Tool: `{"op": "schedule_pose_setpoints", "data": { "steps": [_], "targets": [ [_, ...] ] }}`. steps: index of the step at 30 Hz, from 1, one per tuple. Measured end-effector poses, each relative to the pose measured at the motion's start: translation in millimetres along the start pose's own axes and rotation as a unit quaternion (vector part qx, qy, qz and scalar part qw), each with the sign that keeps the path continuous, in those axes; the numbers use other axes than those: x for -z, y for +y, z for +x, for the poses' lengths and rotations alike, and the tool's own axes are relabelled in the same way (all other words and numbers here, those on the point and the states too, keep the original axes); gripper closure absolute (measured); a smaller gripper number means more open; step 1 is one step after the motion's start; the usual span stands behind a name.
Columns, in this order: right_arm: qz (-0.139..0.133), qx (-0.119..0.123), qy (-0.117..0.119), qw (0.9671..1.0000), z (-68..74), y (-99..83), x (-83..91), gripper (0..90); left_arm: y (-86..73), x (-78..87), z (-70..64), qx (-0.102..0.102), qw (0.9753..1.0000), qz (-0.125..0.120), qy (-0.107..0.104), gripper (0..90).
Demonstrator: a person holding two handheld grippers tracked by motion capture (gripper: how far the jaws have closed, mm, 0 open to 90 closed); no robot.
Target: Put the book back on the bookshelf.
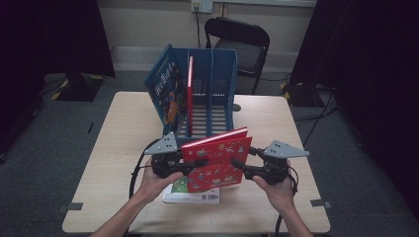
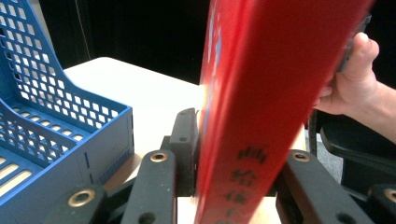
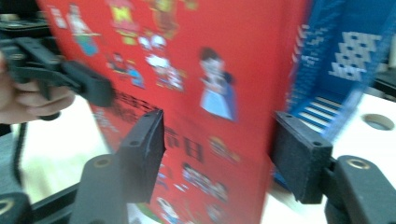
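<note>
A red picture book (image 1: 217, 158) is held upright over the table's front, cover toward the person. My left gripper (image 1: 196, 163) is shut on its left edge; in the left gripper view the book's spine (image 2: 261, 93) sits clamped between the jaws (image 2: 238, 156). My right gripper (image 1: 238, 165) is at the book's right side and stands open. In the right gripper view its jaws (image 3: 219, 149) are spread wide with the red cover (image 3: 187, 70) just beyond them, and the left gripper (image 3: 88, 84) holds the far edge.
A blue file rack (image 1: 212, 89) stands behind the book, with a blue book (image 1: 165, 86) leaning at its left and a thin red book (image 1: 190, 89) in a slot. A white-edged book (image 1: 192, 196) lies flat under the held one. A black chair (image 1: 242, 39) stands beyond the table.
</note>
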State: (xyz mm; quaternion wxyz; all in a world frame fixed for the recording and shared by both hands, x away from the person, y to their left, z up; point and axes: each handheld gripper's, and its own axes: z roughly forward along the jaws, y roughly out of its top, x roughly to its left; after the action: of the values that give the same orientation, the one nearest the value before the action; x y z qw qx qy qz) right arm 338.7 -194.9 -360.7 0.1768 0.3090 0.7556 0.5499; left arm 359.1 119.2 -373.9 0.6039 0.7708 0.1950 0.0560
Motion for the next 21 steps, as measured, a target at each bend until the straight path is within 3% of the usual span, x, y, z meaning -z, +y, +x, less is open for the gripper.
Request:
{"op": "schedule_pose_setpoints", "data": {
  "steps": [5,11,14,18,21],
  "targets": [
    [0.009,-0.017,-0.028,0.9994,-7.3,-9.3,-3.1,27.3,-1.8,-0.5,-2.7,0.0,1.0,-0.003,0.002,73.6],
    [0.052,-0.04,-0.001,0.9978,-10.8,-24.4,-28.7,25.7,-3.4,-0.5,-3.1,0.001,0.9999,-0.008,0.015,75.4],
    [0.064,-0.036,-0.013,0.9972,-7.7,-23.3,-37.4,23.2,-2.4,-0.2,-1.5,0.009,0.9995,-0.007,0.029,77.7],
    [0.086,-0.031,-0.039,0.9951,-7.5,-15.0,-49.8,27.7,-0.5,1.2,1.0,0.014,0.9988,-0.003,0.048,79.1],
    [0.097,-0.024,-0.032,0.9945,-7.4,-9.4,-57.8,28.1,-0.3,5.4,7.4,0.024,0.9984,-0.013,0.049,79.3]
  ]
}}
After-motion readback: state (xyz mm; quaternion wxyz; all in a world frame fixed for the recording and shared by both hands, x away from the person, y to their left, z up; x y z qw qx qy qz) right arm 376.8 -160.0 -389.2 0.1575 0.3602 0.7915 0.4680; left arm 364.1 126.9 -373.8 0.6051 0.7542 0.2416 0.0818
